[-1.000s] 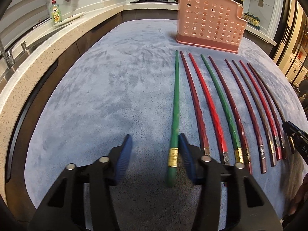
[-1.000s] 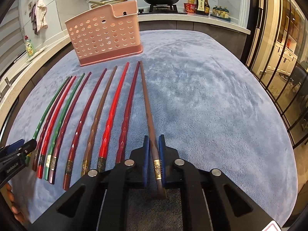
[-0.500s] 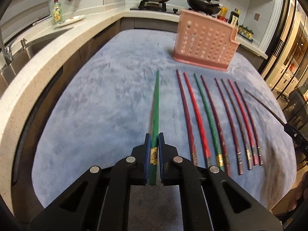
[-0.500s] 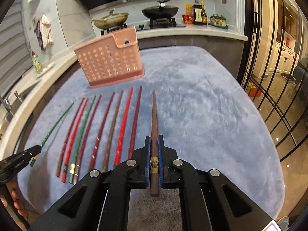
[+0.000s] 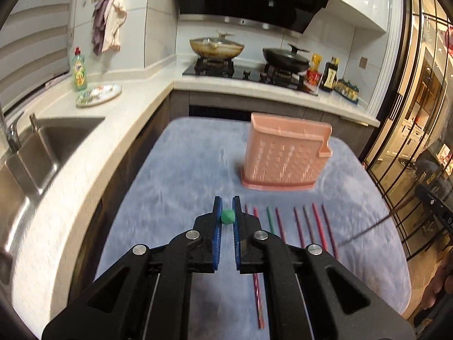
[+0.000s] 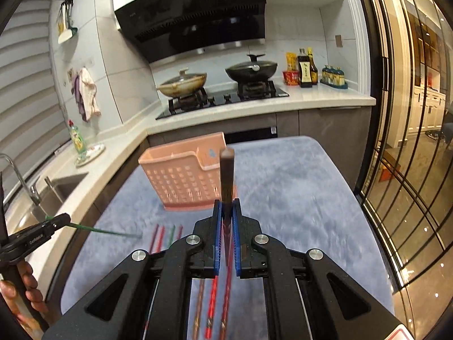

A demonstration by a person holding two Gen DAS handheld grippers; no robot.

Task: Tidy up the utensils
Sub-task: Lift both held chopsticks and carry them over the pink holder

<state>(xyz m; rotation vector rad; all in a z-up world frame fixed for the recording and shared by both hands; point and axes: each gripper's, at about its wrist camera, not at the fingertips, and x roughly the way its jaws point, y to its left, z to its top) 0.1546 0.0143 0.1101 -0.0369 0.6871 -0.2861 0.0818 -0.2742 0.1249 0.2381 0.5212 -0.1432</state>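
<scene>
a: status on the sort?
b: early. pink basket (image 5: 283,155) shows nothing inside from these views, though its interior is mostly hidden. a row of chopsticks (image 5: 297,223) lies on the blue tabletop (image 5: 181,170) in front of it.
a: claws?
b: left claw (image 5: 227,216) clenched on the green chopstick (image 5: 228,216), right claw (image 6: 226,216) clenched on the brown chopstick (image 6: 226,175). both sticks are in the air, off the tabletop.
a: orientation?
b: green one points nearly straight along the left camera axis, so only its end face shows there. in the right view its long axis runs sideways, tip dipping toward the row. brown one stands tilted up, tip over the basket rim.
a: left to do?
b: i'd say drop both in, then the rest.
</scene>
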